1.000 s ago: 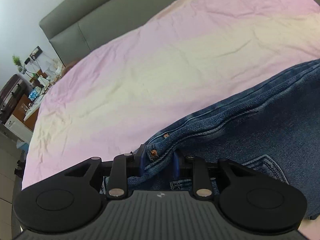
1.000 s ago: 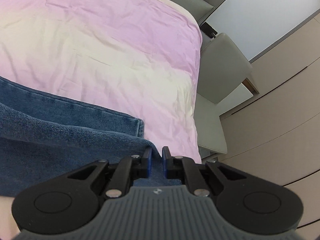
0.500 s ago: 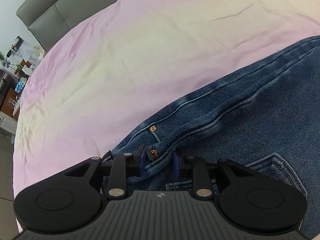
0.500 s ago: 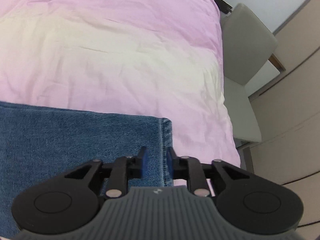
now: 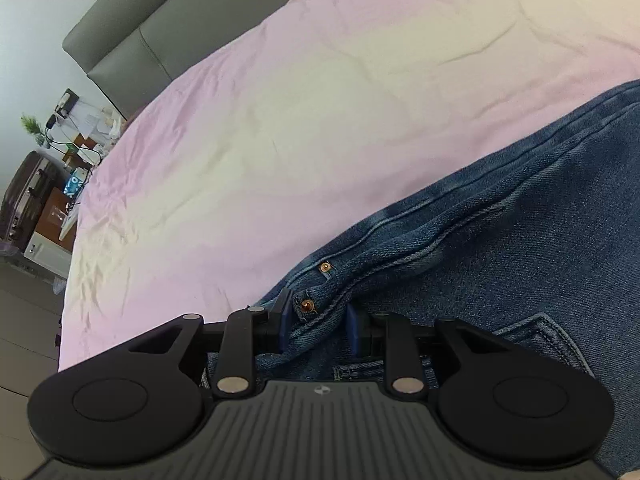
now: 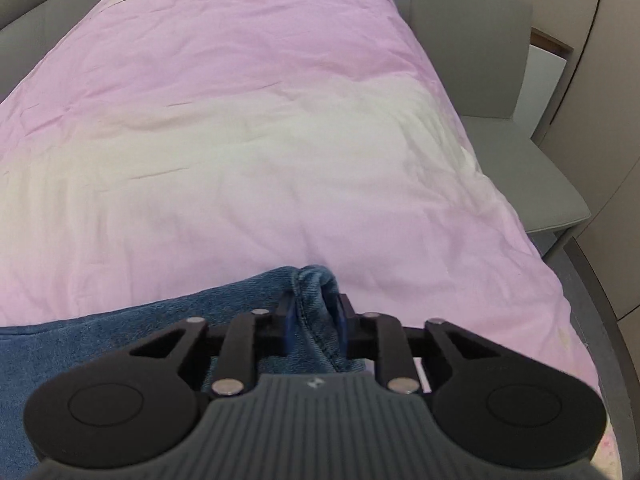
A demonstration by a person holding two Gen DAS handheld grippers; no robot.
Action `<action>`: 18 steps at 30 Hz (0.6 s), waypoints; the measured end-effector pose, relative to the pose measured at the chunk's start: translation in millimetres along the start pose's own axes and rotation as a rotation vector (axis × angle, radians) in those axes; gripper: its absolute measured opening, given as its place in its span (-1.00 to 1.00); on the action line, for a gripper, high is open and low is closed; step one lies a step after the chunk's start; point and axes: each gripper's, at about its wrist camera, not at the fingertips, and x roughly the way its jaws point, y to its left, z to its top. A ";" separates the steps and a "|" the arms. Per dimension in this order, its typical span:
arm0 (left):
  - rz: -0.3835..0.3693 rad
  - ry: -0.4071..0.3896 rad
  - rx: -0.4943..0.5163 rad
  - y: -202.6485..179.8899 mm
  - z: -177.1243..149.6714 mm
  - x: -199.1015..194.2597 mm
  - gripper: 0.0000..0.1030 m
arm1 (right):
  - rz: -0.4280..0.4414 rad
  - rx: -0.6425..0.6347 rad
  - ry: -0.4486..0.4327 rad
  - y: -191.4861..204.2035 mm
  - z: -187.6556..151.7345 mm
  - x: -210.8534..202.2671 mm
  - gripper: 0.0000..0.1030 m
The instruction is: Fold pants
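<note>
Both sets of jaws held denim: the left gripper had its jaws fairly wide around a bunched ridge of the jeans at the waist, by the two copper rivets, and the right gripper had a rumpled hem corner between its jaws. Half a second earlier that hem had lain flat with the right jaws standing over its edge; now the cloth was gathered up and puckered between them, so I took it the grab had landed. The left side looked much as it had a moment before, though the view had swung to take in more of the headboard. With waist and hem both in hand, the next fold seemed ready to be carried over. The jeans lay along the near edge of the bed, folded lengthwise as far as I could tell. Beyond them the pink and cream sheet ran bare toward the headboard, plenty of room. The right bed edge dropped off near the hem, with a grey chair just past it
</note>
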 end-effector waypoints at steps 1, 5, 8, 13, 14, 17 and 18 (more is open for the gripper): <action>0.001 -0.016 -0.004 3.0 1.8 -8.8 -0.42 | -0.017 -0.034 -0.011 5.9 -1.2 -3.5 -0.79; -0.016 -0.049 -0.010 16.7 18.3 -33.2 -0.42 | -0.065 -0.048 -0.063 10.2 -3.7 -24.3 -0.82; -0.014 -0.031 -0.006 18.5 37.4 -14.7 -0.42 | -0.119 -0.043 -0.082 9.8 -2.7 -37.2 -0.82; -0.032 0.078 0.030 -2.2 56.7 44.3 -0.42 | -0.173 -0.031 -0.042 12.4 1.0 -35.5 -0.82; -0.025 0.088 0.057 -8.4 54.2 54.0 -0.40 | -0.174 -0.040 -0.027 14.8 0.0 -33.4 -0.82; -0.023 0.078 0.102 -14.0 45.3 64.9 -0.24 | -0.204 -0.076 0.000 21.2 -1.9 -25.4 -0.79; -0.034 0.061 0.114 -10.9 40.7 62.1 -0.18 | -0.213 -0.085 0.006 22.7 -2.0 -23.8 -0.77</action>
